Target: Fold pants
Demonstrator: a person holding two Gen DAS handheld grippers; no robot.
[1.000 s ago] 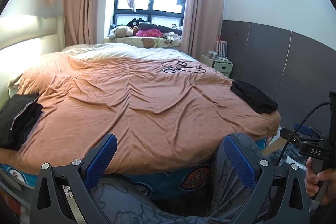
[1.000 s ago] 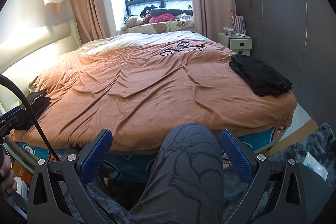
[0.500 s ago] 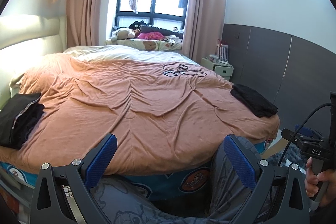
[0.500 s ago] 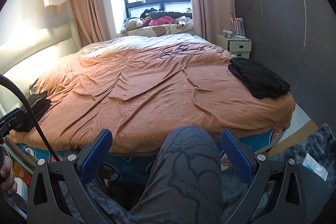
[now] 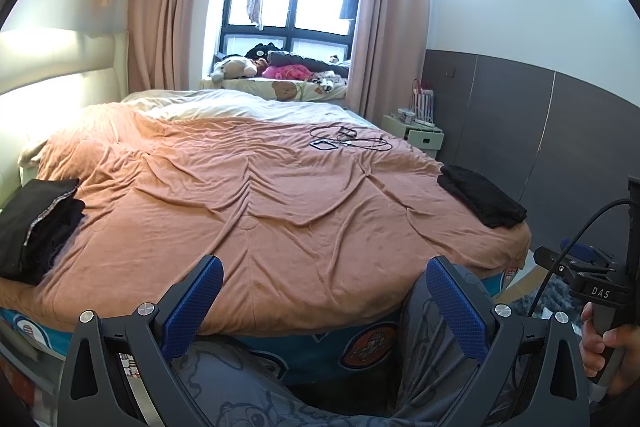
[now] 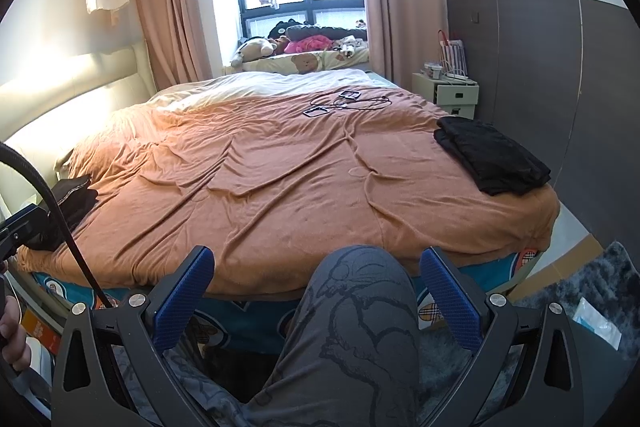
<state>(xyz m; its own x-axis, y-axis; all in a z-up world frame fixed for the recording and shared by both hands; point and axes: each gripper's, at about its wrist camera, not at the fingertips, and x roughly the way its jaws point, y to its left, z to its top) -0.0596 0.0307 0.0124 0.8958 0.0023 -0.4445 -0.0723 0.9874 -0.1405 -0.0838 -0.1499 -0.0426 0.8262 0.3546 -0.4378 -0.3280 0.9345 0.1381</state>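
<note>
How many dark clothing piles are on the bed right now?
2: a folded black pile near the bed's right edge, and a dark stack at the left edge. More may lie hidden out of view.

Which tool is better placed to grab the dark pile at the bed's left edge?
Left, probably: the dark pile lies close beside the left tool; from the right tool it sits farther off, partly behind a cable.

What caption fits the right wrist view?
Open right gripper faces the bed; black pants lie folded at its right edge.
</note>
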